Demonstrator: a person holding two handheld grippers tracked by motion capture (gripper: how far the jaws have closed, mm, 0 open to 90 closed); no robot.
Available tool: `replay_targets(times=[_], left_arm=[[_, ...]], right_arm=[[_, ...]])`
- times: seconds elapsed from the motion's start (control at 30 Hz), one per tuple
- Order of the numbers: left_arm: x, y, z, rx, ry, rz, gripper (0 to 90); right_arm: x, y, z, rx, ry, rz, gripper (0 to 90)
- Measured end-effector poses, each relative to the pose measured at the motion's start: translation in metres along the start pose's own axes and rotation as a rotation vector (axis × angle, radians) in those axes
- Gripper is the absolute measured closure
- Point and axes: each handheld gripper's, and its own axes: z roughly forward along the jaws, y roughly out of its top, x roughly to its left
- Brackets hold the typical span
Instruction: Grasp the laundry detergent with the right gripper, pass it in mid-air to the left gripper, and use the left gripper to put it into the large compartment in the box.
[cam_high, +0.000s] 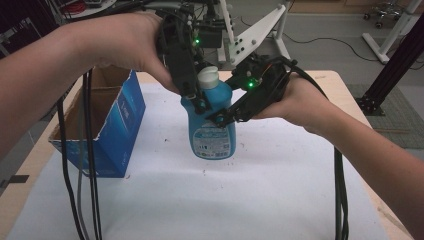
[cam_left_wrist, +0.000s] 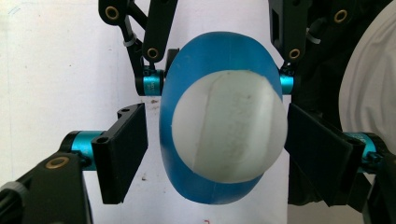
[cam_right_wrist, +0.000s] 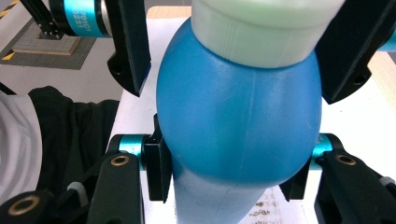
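Right gripper (cam_high: 218, 117) clamped on the blue bottle (cam_high: 212, 125) at its shoulder, holding it above the white table cover (cam_high: 250, 200). Left gripper (cam_high: 197, 97) comes from above, jaws apart either side of the white cap (cam_left_wrist: 229, 126), not touching. Bottle base hidden in both gripper views. Blue box (cam_high: 112, 125) at left.

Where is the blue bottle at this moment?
In the high view the blue bottle is at table centre, right of the blue box, clamped by the right gripper; the left gripper straddles its white cap.
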Motion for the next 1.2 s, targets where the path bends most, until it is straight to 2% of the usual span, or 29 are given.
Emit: replay_targets(times=[0.07, 0.1, 0.17, 0.2, 0.43, 0.6, 0.73, 0.8, 1.17, 1.2], left_arm=[[-0.0003, 0.0005, 0.0008, 0.001, 0.004, -0.003, 23.0], [0.0008, 0.0008, 0.0005, 0.012, 0.007, 0.012, 23.0], [0.0001, 0.0013, 0.0022, 0.011, 0.007, -0.003, 23.0], [0.0010, 0.0016, 0.0022, 0.022, 0.010, 0.005, 23.0], [0.0006, 0.0029, 0.0044, 0.020, 0.005, -0.005, 27.1], [0.0006, 0.0038, 0.0061, 0.029, -0.003, 0.002, 28.0], [0.0007, 0.0033, 0.0073, 0.023, -0.008, -0.002, 29.6], [0.0010, 0.0031, 0.0073, 0.025, -0.008, 0.000, 31.7], [0.0008, 0.0037, 0.0073, 0.020, -0.006, -0.008, 34.2], [-0.0001, 0.0038, 0.0079, 0.007, -0.012, -0.027, 34.2]], right_arm=[[-0.0005, -0.0001, -0.0001, -0.004, 0.002, -0.001, 47.0], [-0.0005, -0.0001, -0.0001, -0.004, 0.001, 0.005, 47.0], [-0.0013, -0.0002, 0.0005, -0.011, 0.001, -0.007, 47.0], [-0.0018, -0.0004, 0.0005, -0.011, 0.000, -0.008, 47.0], [-0.0012, -0.0008, -0.0010, -0.008, -0.004, 0.004, 47.0], [-0.0027, -0.0006, -0.0001, -0.020, -0.005, -0.017, 47.0], [-0.0004, -0.0005, -0.0019, -0.008, -0.005, 0.010, 47.0], [-0.0008, -0.0004, -0.0010, -0.013, -0.010, -0.002, 47.0], [-0.0002, -0.0002, -0.0016, -0.011, -0.011, -0.001, 47.0], [-0.0002, -0.0003, -0.0016, -0.013, -0.012, -0.004, 47.0]])
